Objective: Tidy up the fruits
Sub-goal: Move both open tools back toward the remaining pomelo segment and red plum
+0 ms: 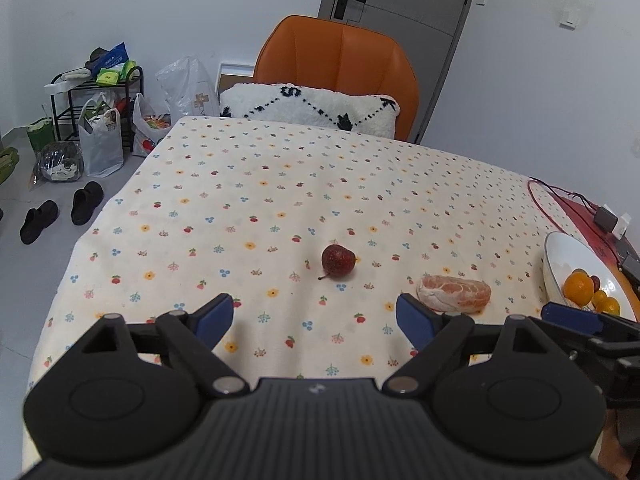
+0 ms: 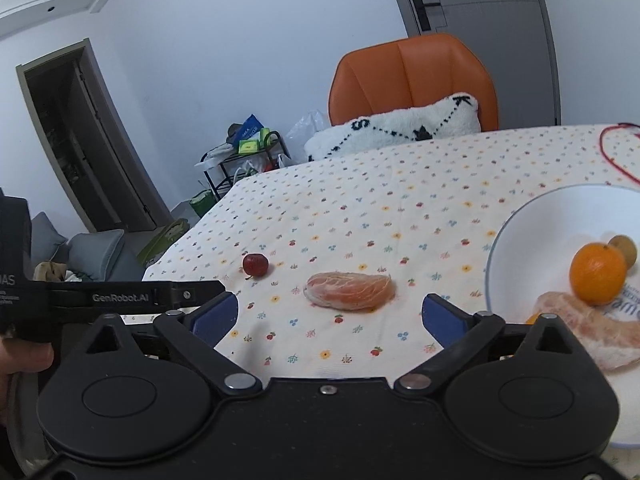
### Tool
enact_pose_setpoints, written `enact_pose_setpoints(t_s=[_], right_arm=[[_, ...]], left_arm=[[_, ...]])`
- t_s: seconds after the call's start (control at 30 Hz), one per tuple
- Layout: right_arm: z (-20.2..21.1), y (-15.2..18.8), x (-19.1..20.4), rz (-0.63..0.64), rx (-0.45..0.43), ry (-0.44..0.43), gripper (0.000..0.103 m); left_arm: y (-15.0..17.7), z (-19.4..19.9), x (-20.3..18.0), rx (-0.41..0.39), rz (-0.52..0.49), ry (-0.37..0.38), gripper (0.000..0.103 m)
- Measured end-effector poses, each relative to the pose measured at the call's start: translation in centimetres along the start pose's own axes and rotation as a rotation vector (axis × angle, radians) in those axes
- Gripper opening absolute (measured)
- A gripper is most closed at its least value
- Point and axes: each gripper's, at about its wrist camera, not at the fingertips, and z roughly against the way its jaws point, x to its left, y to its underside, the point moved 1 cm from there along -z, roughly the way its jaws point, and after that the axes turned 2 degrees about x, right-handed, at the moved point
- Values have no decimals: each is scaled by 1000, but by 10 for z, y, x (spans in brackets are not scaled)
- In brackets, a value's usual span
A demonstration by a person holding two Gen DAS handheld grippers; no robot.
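Note:
A small dark red fruit (image 1: 338, 261) with a stem lies on the flowered tablecloth; it also shows in the right wrist view (image 2: 255, 265). A peeled citrus piece (image 1: 454, 293) lies to its right, seen too in the right wrist view (image 2: 349, 290). A white bowl (image 1: 560, 252) at the right holds oranges (image 1: 578, 288); in the right wrist view the bowl (image 2: 520, 240) holds an orange (image 2: 597, 273), a small brownish fruit (image 2: 624, 249) and a peeled piece (image 2: 592, 332). My left gripper (image 1: 314, 318) is open and empty, short of the red fruit. My right gripper (image 2: 330, 316) is open and empty, just before the peeled piece.
An orange chair (image 1: 340, 60) with a white cushion (image 1: 312, 110) stands at the table's far side. Red cables and adapters (image 1: 600, 216) lie at the right edge. Bags, a rack (image 1: 96, 100) and shoes (image 1: 60, 212) are on the floor at the left.

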Motion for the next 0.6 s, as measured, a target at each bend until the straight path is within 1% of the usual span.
enact_pose_setpoints(t_s=[0.1, 0.13, 0.23, 0.3, 0.47, 0.6], right_arm=[[-6, 2, 2, -6, 11, -1, 99], [-8, 2, 2, -6, 16, -5, 97], [-17, 2, 6, -1, 47, -25, 84], [-22, 2, 8, 4, 59, -27, 83], [-35, 2, 9, -3, 77, -28, 72], [-42, 1, 8, -9, 84, -12, 71]], left_arm=[[1, 0, 2, -2, 5, 5, 87], [1, -1, 3, -1, 6, 5, 87], [2, -1, 6, 2, 12, 5, 87], [2, -2, 8, 3, 18, 5, 87], [1, -3, 12, 2, 21, 4, 87], [1, -5, 15, 6, 21, 7, 87]])
